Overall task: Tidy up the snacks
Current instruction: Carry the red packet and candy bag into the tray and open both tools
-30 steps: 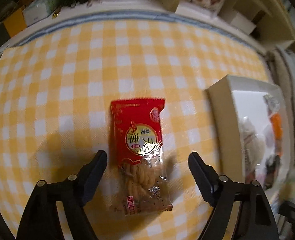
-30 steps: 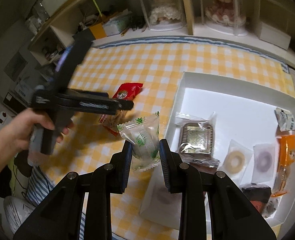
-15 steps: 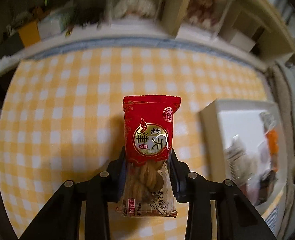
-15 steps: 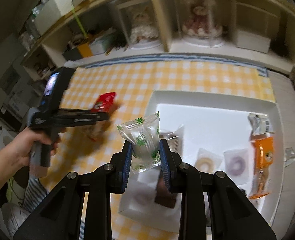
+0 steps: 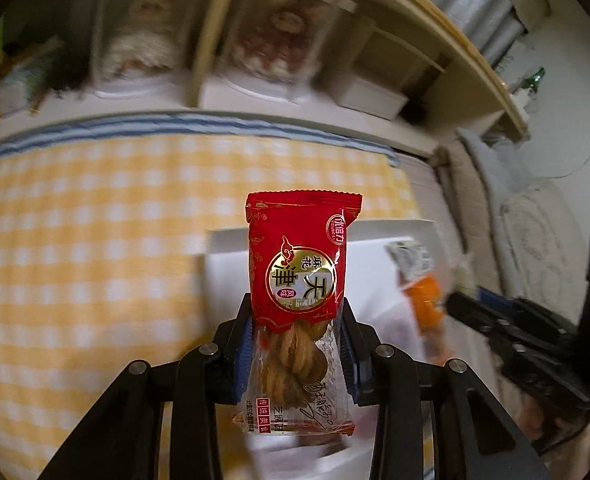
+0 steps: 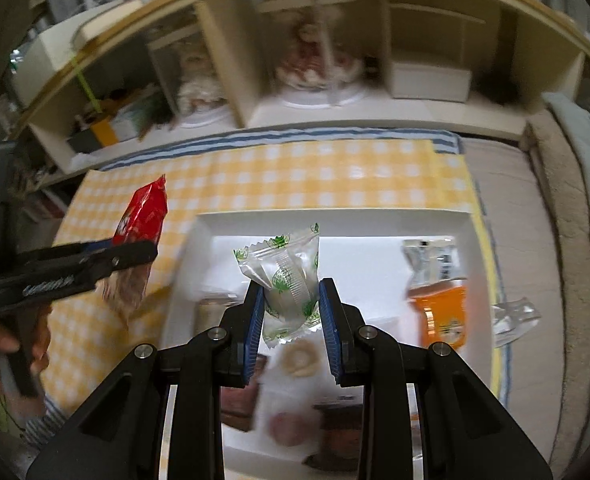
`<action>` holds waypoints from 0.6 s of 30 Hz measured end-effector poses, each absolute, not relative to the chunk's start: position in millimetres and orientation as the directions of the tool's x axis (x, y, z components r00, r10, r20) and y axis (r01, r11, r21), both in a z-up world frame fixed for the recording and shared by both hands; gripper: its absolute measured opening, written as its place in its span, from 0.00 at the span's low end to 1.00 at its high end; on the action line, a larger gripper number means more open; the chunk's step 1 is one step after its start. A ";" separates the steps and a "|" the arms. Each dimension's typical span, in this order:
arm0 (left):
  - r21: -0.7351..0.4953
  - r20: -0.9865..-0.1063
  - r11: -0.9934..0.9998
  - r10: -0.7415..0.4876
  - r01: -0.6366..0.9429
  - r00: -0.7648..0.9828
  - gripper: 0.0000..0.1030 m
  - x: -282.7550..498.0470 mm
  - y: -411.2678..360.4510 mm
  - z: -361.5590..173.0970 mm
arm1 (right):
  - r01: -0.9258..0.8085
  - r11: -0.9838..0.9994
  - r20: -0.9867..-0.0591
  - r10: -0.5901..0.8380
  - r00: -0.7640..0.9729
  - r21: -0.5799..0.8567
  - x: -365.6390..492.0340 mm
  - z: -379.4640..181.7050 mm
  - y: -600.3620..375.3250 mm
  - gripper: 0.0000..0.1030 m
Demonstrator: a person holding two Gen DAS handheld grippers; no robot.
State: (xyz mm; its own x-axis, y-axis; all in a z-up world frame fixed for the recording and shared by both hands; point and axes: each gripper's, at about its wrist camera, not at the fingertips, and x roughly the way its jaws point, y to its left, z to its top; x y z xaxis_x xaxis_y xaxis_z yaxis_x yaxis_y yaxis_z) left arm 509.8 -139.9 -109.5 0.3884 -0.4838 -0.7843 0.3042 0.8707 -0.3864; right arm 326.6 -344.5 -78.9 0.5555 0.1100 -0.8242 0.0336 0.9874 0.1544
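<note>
Red twist-snack pack [image 5: 303,276] clamped in left hand-held gripper [image 5: 297,356], clear green-print pack [image 6: 285,276] in right hand-held gripper [image 6: 291,320], both above white tray [image 6: 335,216]; several snacks already inside, orange pack [image 6: 441,316] at 3 o'clock. Two left to drop.

Both wrist views look forward and down from above the yellow checked tabletop [image 5: 75,240] toward the wooden shelf [image 6: 335,116]. The 2 share the white tray [image 6: 335,216], and the right view catches the left tool [image 6: 135,258] at its left.
</note>
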 end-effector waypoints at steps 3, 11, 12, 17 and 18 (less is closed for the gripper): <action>-0.406 -0.785 0.860 -0.501 0.309 0.364 0.35 517.1 -160.1 -121.3 | 0.061 0.987 -0.834 0.089 0.545 0.145 331.8 -86.2 -358.9 0.27; -0.426 -0.812 0.863 -0.497 0.270 0.307 0.35 554.3 -199.9 -167.3 | 0.096 0.989 -0.866 0.050 0.498 0.112 352.4 -116.7 -383.9 0.27; -0.427 -0.814 0.866 -0.494 0.261 0.304 0.35 558.0 -202.3 -171.5 | 0.097 0.989 -0.868 0.048 0.493 0.109 354.4 -120.1 -385.5 0.27; -0.414 -0.824 0.882 -0.469 0.227 0.320 0.37 574.2 -216.9 -188.2 | 0.111 0.989 -0.880 0.034 0.474 0.098 368.1 -135.8 -397.9 0.27; -0.400 -0.828 0.887 -0.458 0.232 0.324 0.39 577.1 -217.6 -190.4 | 0.112 0.989 -0.880 0.034 0.474 0.099 371.1 -137.7 -400.2 0.28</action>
State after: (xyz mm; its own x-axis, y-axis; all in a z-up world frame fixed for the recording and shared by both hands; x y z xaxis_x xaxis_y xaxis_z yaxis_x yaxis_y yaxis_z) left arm 577.1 -217.6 -190.4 0.3237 -0.4579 -0.8280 0.2318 0.8868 -0.3998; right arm 371.1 -400.2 -137.7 0.4738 0.0345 -0.8800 0.1117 0.9888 0.0988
